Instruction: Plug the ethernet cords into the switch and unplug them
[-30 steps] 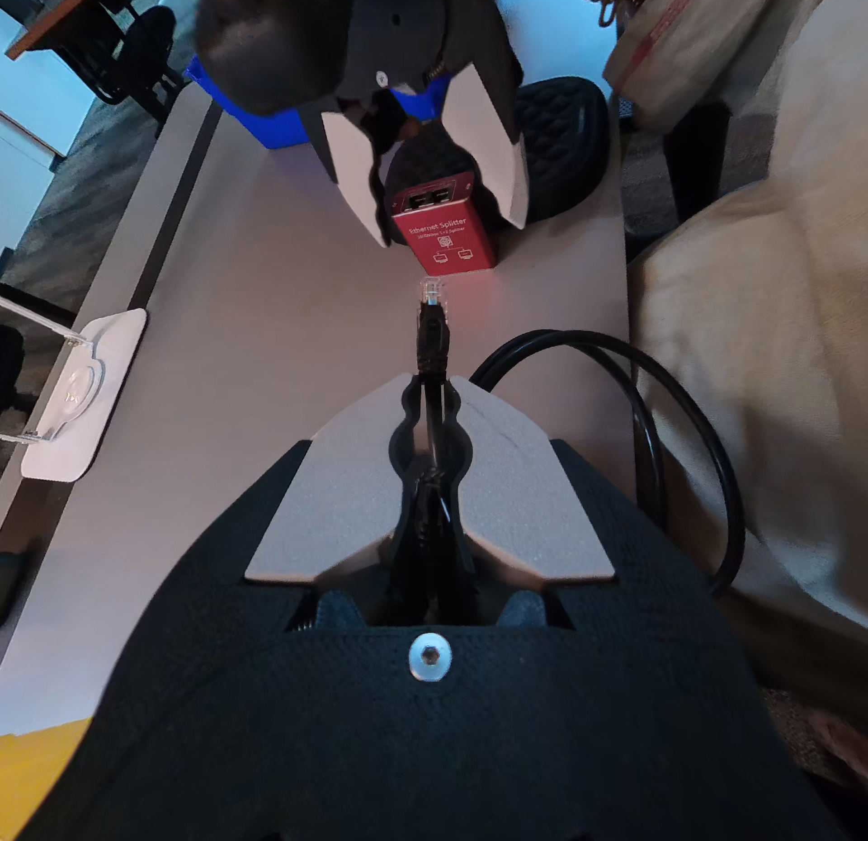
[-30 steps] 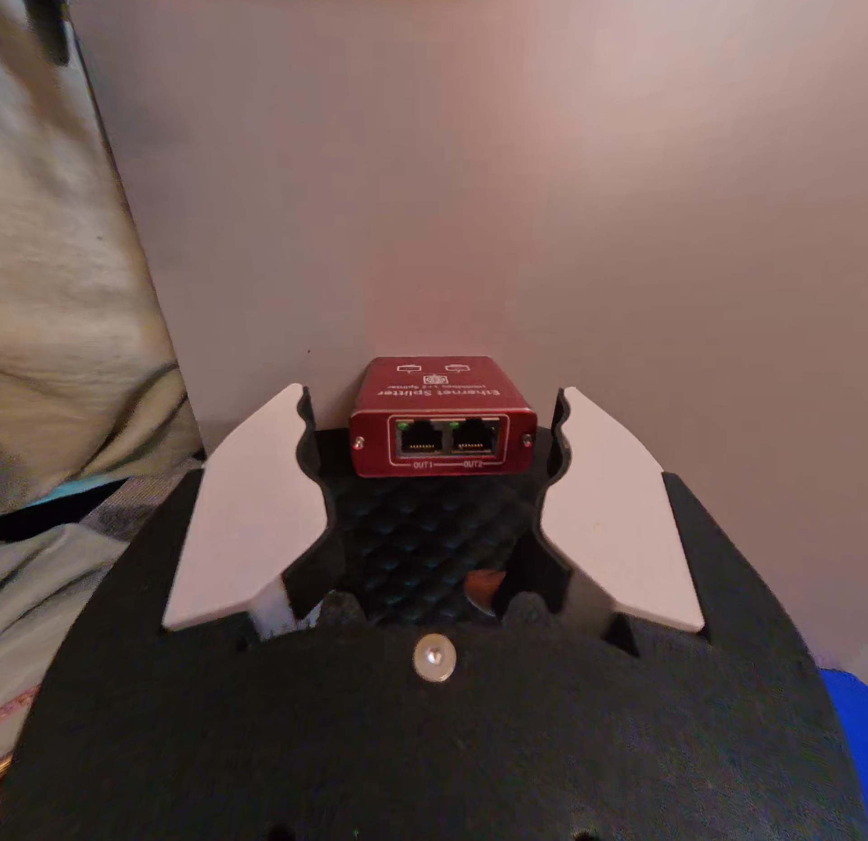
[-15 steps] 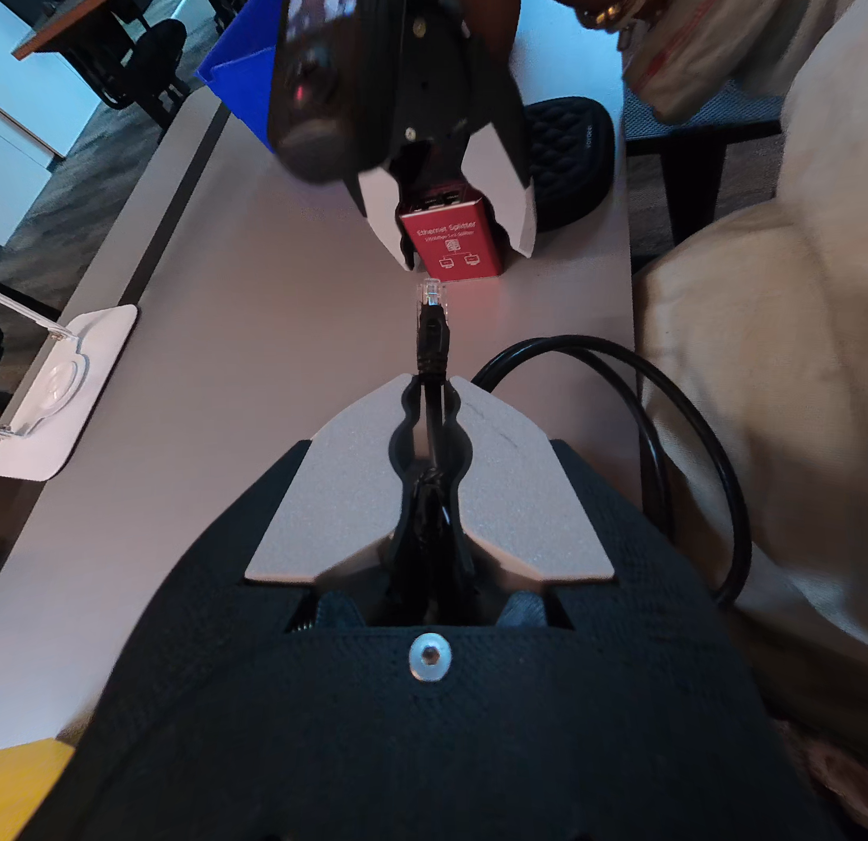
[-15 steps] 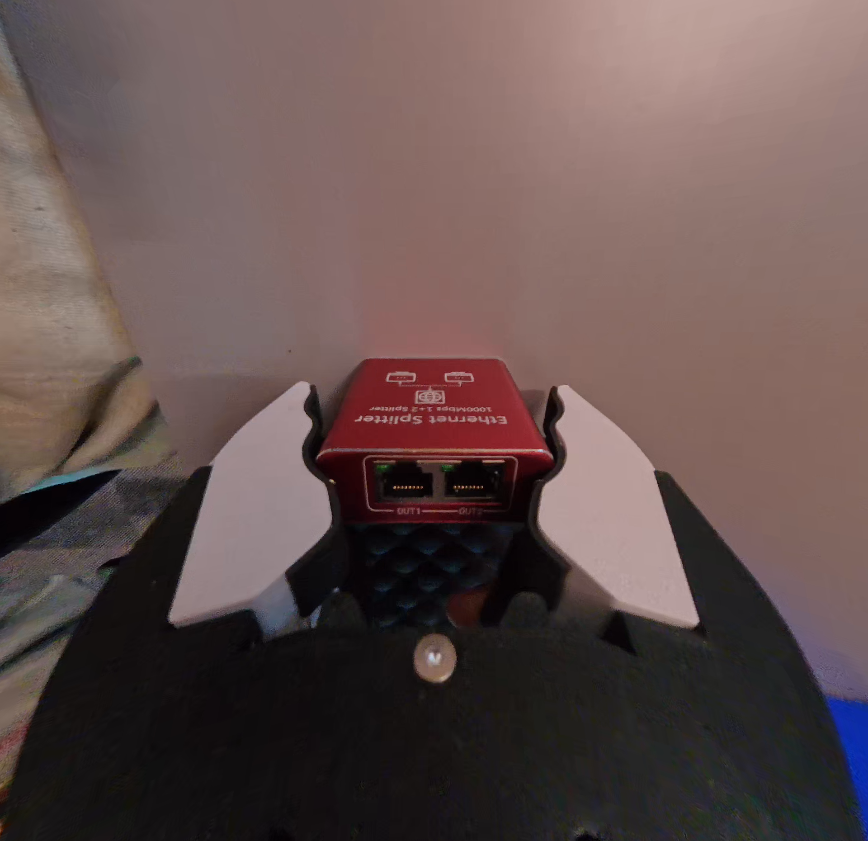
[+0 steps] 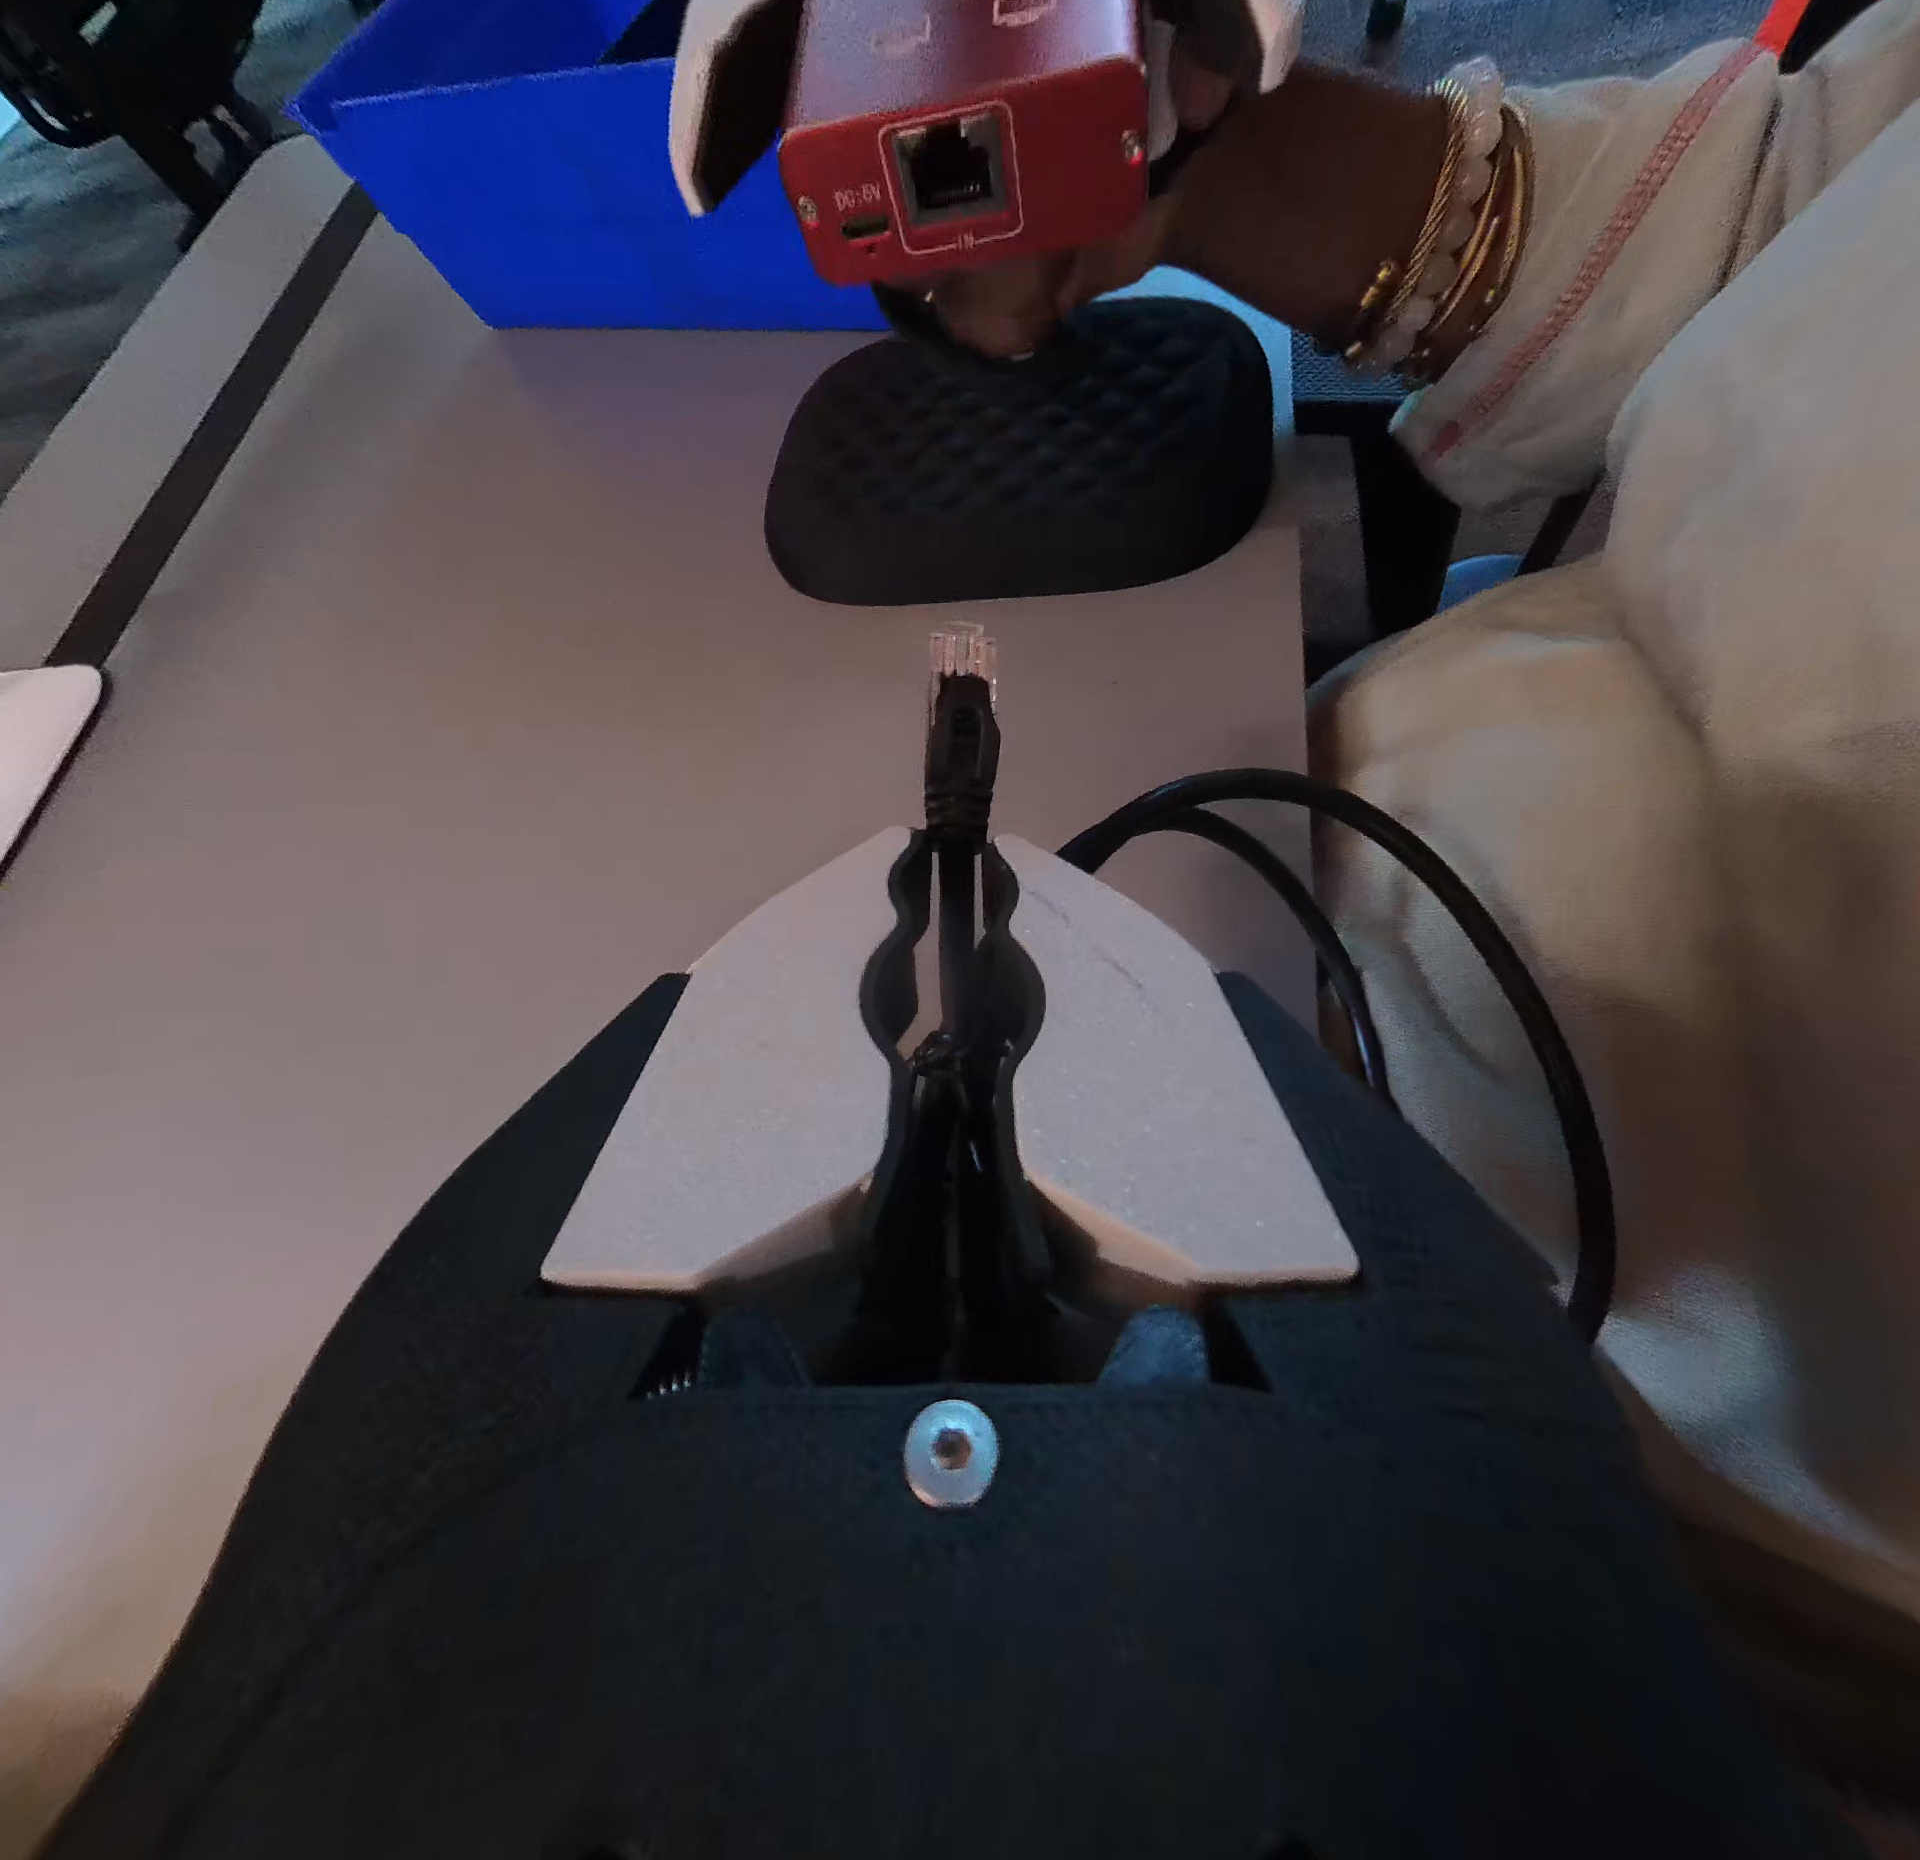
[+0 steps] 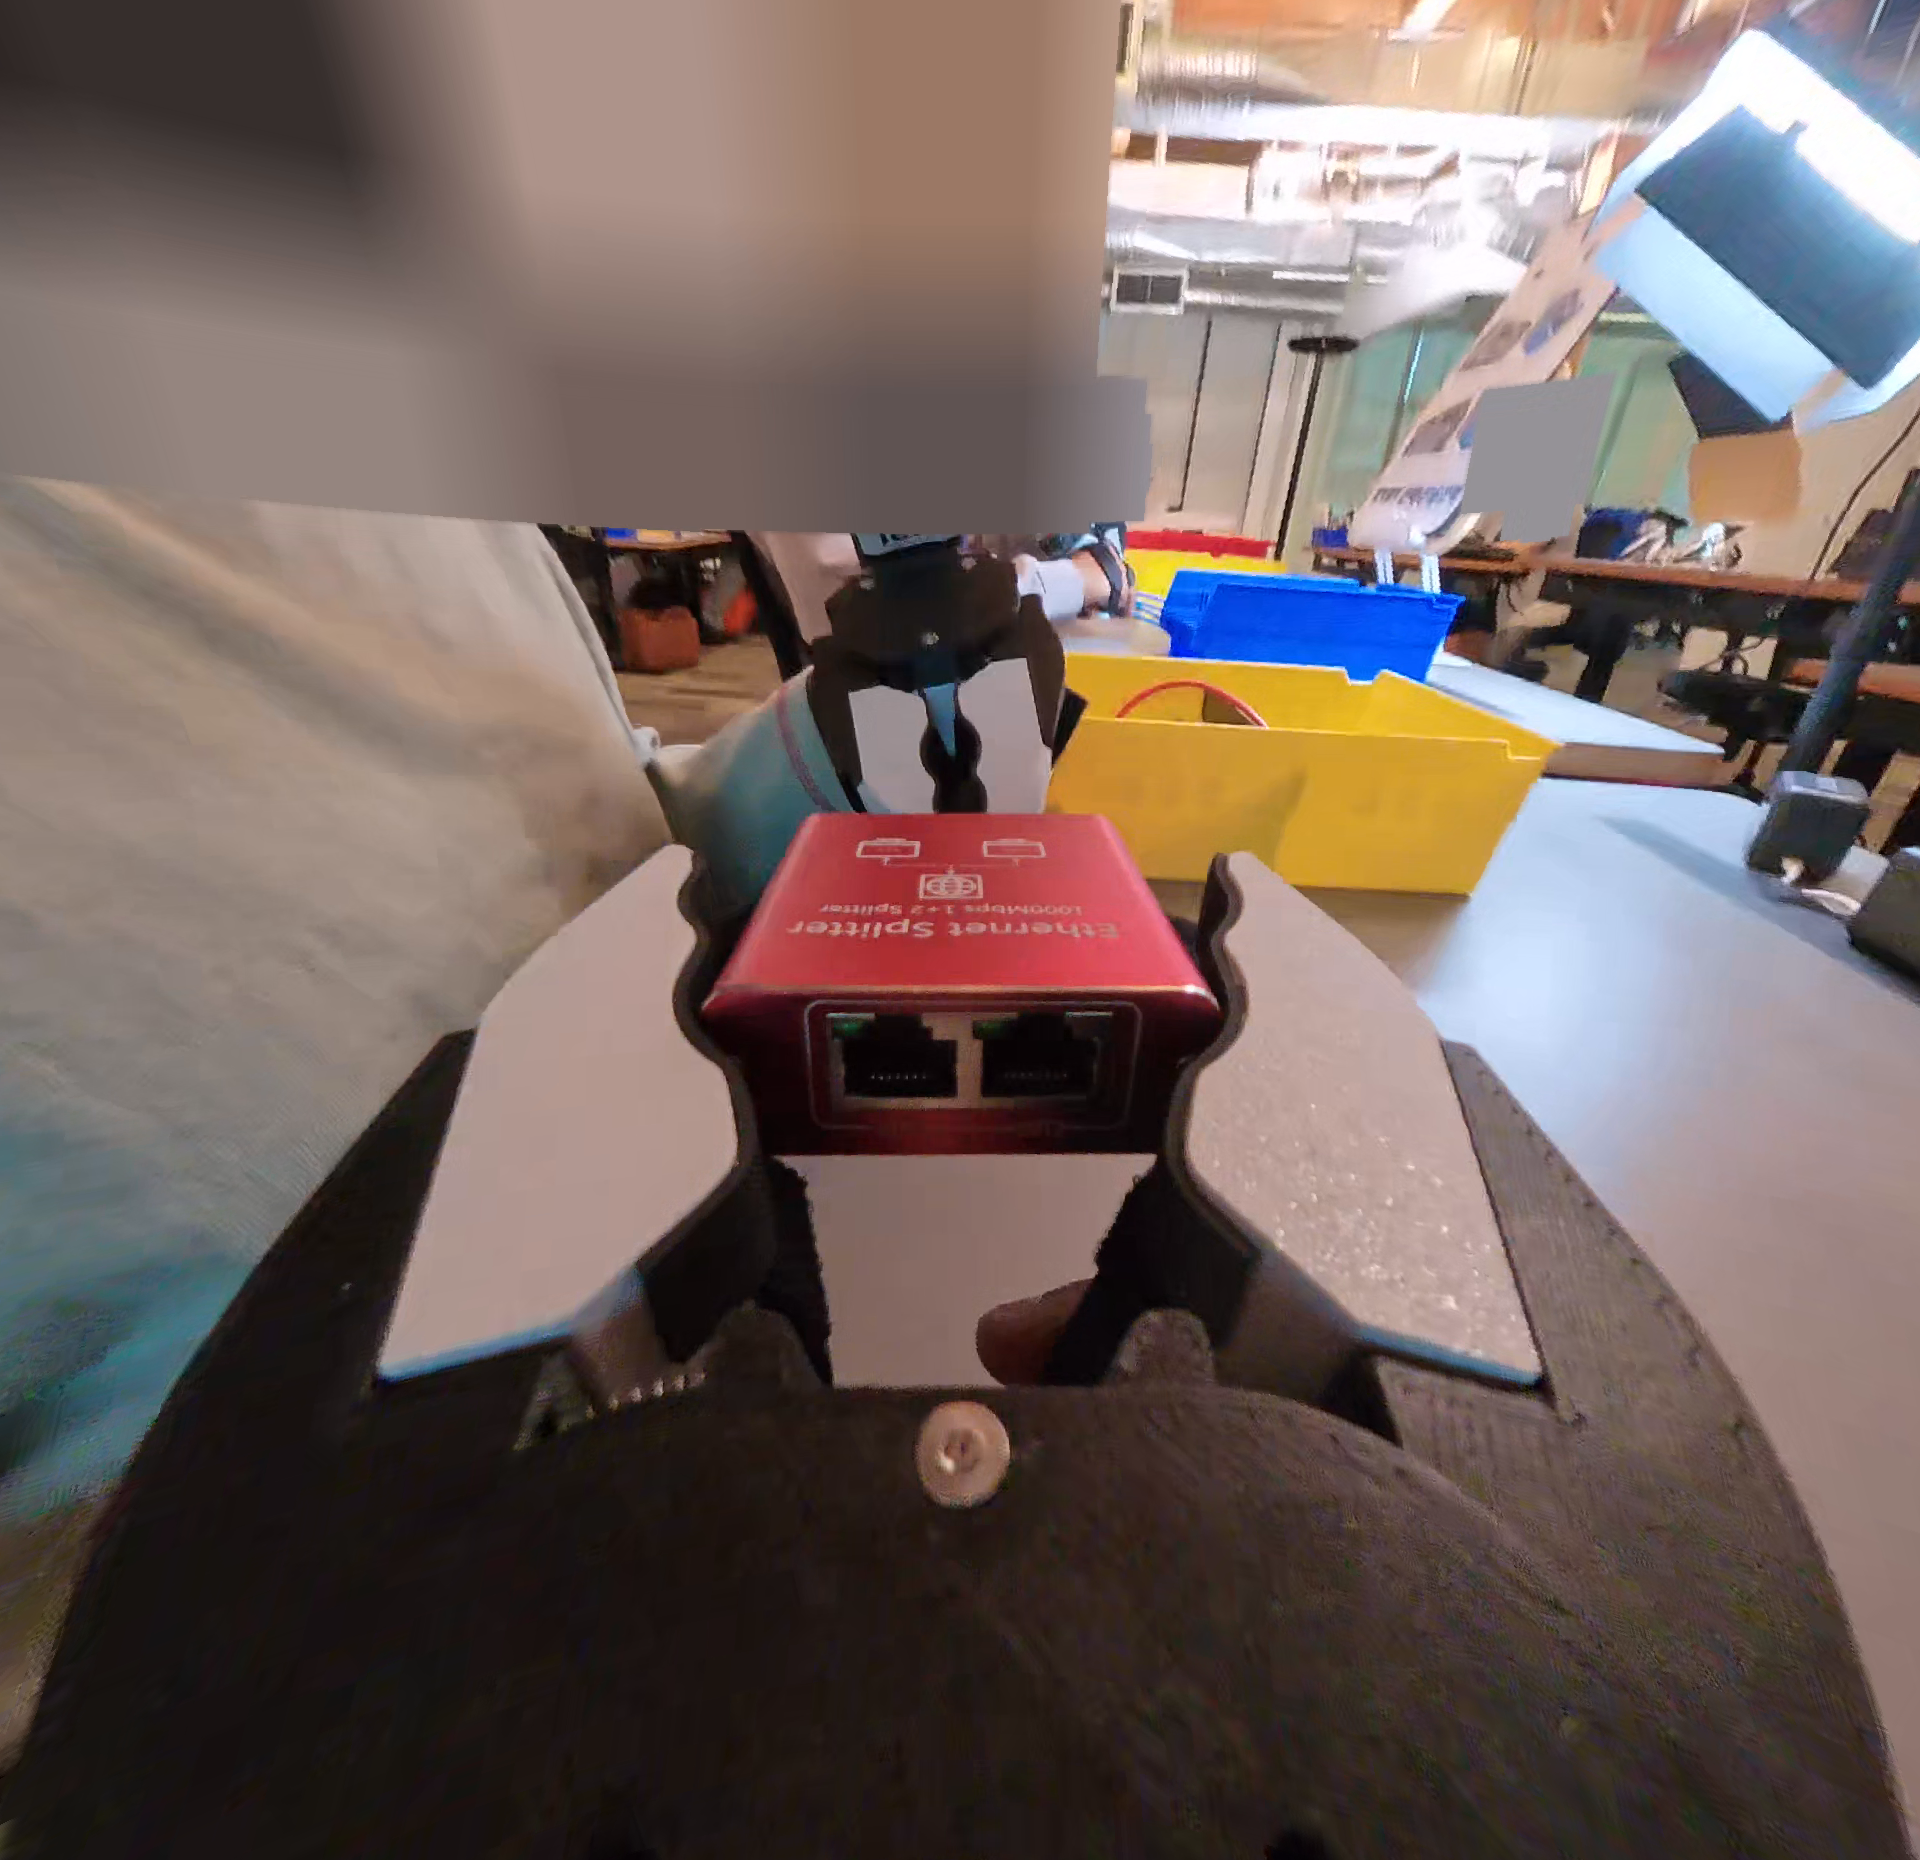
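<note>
Left wrist view: nothing plugged in yet. The left gripper (image 5: pixel 954 854) is pinched tight on the black ethernet cord (image 5: pixel 961 761) just behind its boot, clear plug (image 5: pixel 962 657) sticking out forward, free in the air over the table (image 5: pixel 468 771). The rest of the cord loops off past the table's right edge, against a cream-coloured garment. The red switch (image 5: pixel 966 127) hangs above the table's far end, clamped between the white fingers (image 5: pixel 727 96) of the right gripper, its single port (image 5: pixel 951 163) facing the plug and empty. Plug and port are well apart, roughly in line. A black quilted pad (image 5: pixel 1023 460) lies under the switch near the far right corner; a blue bin (image 5: pixel 561 169) sits at the far edge.

Right wrist view: the right gripper (image 6: pixel 961 1031) is closed on the switch's two sides, part-way open only as wide as the box. The two ports (image 6: pixel 966 1062) face the camera, both empty. The left gripper (image 6: pixel 940 740) shows beyond the switch, fingers together; the cord is barely visible there. A yellow bin (image 6: pixel 1299 782) stands on the table behind.

Judgement: early stage; the first insertion is left, then any others, then unplugging.
</note>
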`<state>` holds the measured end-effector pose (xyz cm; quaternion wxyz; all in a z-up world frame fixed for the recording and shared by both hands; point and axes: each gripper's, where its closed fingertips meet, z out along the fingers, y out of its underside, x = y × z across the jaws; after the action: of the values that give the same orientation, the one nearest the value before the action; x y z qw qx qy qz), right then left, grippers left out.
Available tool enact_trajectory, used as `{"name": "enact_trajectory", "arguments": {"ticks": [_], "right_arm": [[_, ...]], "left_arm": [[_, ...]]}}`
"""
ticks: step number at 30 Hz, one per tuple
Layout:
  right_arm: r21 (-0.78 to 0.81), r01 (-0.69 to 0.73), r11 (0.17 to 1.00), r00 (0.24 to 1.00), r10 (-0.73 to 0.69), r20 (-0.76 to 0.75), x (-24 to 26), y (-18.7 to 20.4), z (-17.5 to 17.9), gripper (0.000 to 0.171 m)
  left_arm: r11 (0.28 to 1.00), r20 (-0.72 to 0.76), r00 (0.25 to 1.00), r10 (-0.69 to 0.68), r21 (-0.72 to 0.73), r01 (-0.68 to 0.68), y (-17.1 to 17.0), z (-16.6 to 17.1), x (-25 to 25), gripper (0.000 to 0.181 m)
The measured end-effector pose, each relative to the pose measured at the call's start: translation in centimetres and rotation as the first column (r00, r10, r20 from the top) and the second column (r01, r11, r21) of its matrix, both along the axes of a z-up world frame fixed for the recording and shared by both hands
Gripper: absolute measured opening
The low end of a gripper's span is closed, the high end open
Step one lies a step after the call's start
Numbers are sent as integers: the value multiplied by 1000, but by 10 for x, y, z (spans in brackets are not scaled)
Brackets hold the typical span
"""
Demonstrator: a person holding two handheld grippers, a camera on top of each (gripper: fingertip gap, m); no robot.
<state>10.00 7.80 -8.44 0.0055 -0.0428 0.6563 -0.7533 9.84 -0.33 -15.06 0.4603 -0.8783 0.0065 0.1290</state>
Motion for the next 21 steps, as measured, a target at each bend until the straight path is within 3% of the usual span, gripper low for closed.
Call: {"name": "enact_trajectory", "arguments": {"ticks": [21], "right_arm": [[53, -13, 999, 999, 15, -34, 8, -35, -22, 90]], "left_arm": [[999, 108, 994, 21, 33, -24, 22, 12, 10, 9]]}}
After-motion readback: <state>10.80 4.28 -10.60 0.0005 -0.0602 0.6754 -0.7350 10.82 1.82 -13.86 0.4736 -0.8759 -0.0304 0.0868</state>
